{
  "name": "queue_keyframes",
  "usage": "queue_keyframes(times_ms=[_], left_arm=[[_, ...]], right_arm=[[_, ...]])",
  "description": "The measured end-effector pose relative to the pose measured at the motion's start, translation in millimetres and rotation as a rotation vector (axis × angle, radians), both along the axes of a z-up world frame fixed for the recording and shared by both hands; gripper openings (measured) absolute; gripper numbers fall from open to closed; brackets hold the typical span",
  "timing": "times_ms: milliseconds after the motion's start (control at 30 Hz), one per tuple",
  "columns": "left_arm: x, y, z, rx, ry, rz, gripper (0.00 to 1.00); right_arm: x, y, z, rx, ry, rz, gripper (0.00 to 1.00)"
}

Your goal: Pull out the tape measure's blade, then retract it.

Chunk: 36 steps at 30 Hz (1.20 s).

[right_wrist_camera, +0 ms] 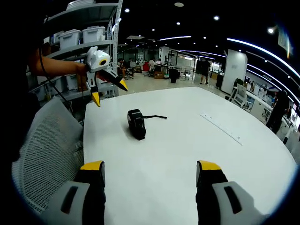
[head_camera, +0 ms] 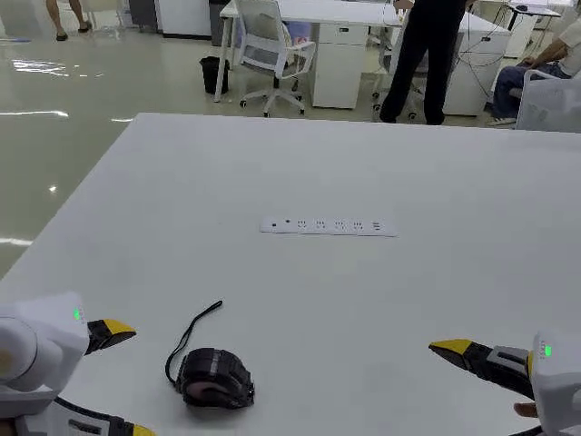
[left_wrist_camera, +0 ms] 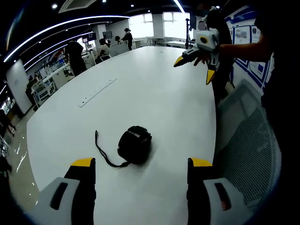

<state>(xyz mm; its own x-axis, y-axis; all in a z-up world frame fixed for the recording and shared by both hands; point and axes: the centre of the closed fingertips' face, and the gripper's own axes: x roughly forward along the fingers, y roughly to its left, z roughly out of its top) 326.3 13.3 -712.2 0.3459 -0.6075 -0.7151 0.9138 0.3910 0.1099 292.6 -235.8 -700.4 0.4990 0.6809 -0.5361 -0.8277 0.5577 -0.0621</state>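
A black tape measure (head_camera: 215,378) lies on the white table (head_camera: 363,291) near its front edge, its blade in and a black wrist strap (head_camera: 192,329) curling away from it. My left gripper (head_camera: 123,381) stands open just left of it, yellow tips apart. My right gripper (head_camera: 490,391) is open far to the right, well clear of it. In the left gripper view the tape measure (left_wrist_camera: 134,144) sits just ahead of the open jaws (left_wrist_camera: 142,164), with the right gripper (left_wrist_camera: 193,71) beyond. In the right gripper view the tape measure (right_wrist_camera: 136,123) lies ahead and the left gripper (right_wrist_camera: 110,93) hovers behind it.
A white power strip (head_camera: 328,225) lies flat mid-table, also in the gripper views (left_wrist_camera: 97,92) (right_wrist_camera: 221,127). A mesh chair (left_wrist_camera: 253,140) stands at the table's near side. Desks, an office chair (head_camera: 269,54) and people are beyond the far edge.
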Motion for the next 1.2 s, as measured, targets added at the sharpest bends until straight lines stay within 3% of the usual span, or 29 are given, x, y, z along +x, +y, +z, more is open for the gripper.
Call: queue_keyframes(times_ms=[133,267,800,1200], left_arm=[[1.8,-0.7,-5.3,0.017,0.010,-0.025,0.74],[2.4,0.1,-14.1,0.068,0.018,-0.076,0.69],[19.7,-9.6,-25.3,0.089,0.024,-0.163,0.61],[29.3,-13.0,-39.2,0.131,0.031,-0.241,0.55]], right_arm=[[3.0,5.3,-3.9,0.000,0.009,0.025,0.80],[8.4,11.0,-8.6,-0.012,0.008,0.058,0.77],[27.0,34.2,-23.5,-0.036,0.016,0.166,0.70],[39.3,51.0,-34.6,-0.043,0.016,0.226,0.66]])
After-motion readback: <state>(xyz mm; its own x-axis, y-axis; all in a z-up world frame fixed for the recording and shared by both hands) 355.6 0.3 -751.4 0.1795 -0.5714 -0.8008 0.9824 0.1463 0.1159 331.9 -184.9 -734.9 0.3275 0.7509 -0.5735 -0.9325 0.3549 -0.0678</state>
